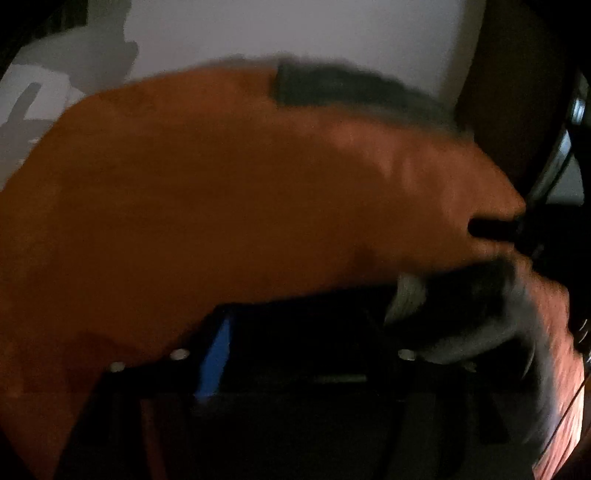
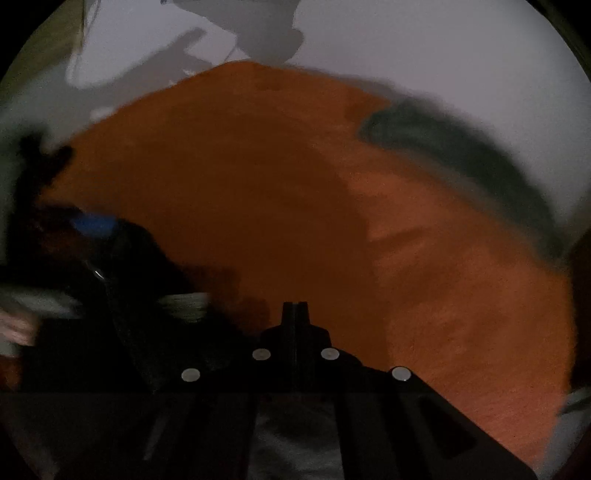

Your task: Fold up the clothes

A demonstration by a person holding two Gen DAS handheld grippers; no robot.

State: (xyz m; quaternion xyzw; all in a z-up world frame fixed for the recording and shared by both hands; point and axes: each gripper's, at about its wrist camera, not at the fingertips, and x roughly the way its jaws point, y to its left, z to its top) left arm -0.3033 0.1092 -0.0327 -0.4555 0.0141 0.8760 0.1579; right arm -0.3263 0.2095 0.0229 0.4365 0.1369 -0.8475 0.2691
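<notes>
An orange garment with a dark green band along its far edge lies spread on a white surface. It fills the middle of the right wrist view too, band at the right. My left gripper is at the garment's near edge, its jaws standing apart and a blue pad showing. The space between them is dark. My right gripper has its fingers pressed together on the orange cloth. In the left wrist view its black tip pinches the garment's right corner. Both views are blurred.
White surface shows beyond the garment, crossed by grey shadows. A dark brown shape stands at the far right. A person's gloved hand and forearm hold the right tool. The left tool appears blurred at the left.
</notes>
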